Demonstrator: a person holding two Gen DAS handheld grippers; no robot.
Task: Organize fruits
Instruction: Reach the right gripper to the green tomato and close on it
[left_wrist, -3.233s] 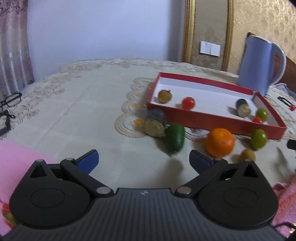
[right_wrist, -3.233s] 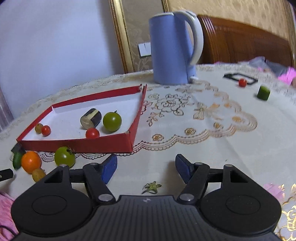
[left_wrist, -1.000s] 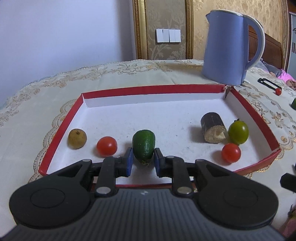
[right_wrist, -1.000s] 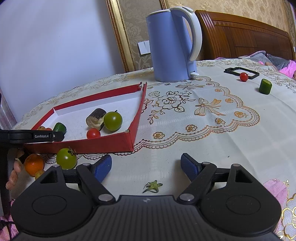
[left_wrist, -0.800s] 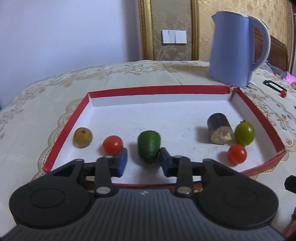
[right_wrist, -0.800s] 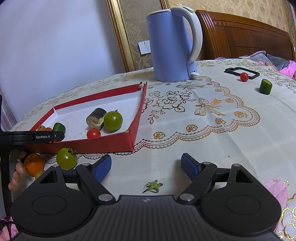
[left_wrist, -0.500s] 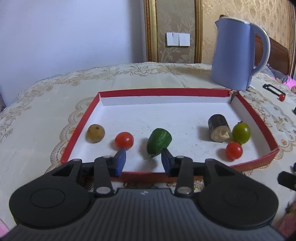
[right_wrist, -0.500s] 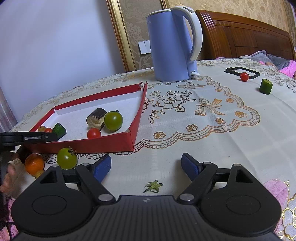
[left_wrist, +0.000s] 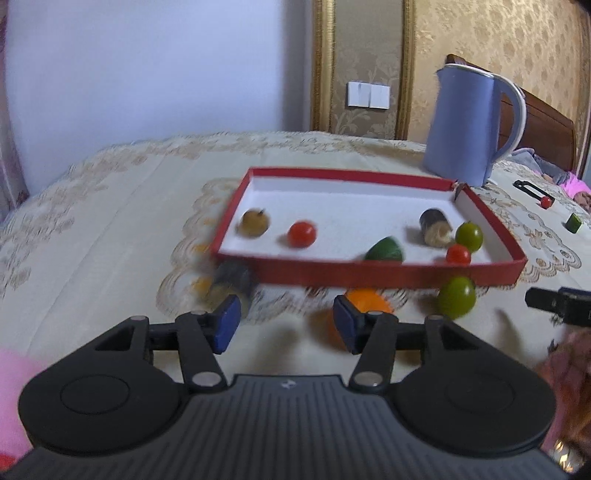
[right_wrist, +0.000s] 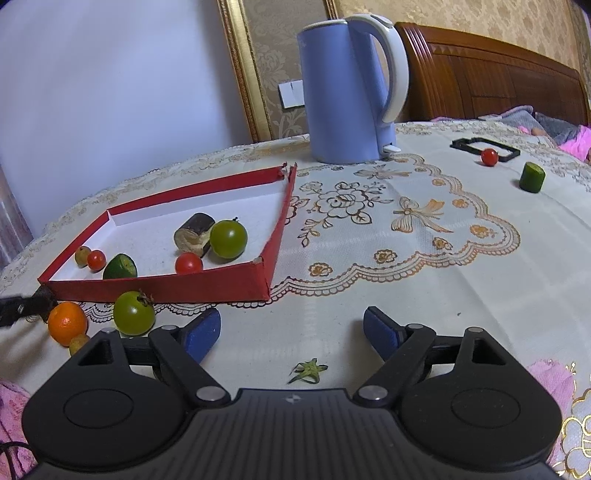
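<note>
A red-walled tray (left_wrist: 388, 275) (right_wrist: 166, 288) holds a brown fruit (left_wrist: 254, 222), two red tomatoes (left_wrist: 302, 233), a green cucumber end (left_wrist: 384, 252) (right_wrist: 119, 267), a dark cut piece (left_wrist: 435, 226) and a green tomato (left_wrist: 469, 236). In front of the tray lie an orange (left_wrist: 364, 301) (right_wrist: 67, 323), a green tomato (left_wrist: 456, 297) (right_wrist: 133, 313) and a dark cut piece (left_wrist: 231, 282). My left gripper (left_wrist: 284, 325) is open and empty, in front of the tray, with the orange behind its right finger. My right gripper (right_wrist: 291, 332) is open and empty over bare cloth.
A blue kettle (left_wrist: 463, 127) (right_wrist: 347, 92) stands behind the tray. At the far right lie a red tomato (right_wrist: 489, 157) by a black frame and a green cucumber piece (right_wrist: 532, 177). A green stem (right_wrist: 306, 369) lies by my right gripper. Pink cloth lies at the near edges.
My left gripper let go of the green cucumber end inside the tray, opened wider and pulled back to the front of the tray. My right gripper has stayed still and open.
</note>
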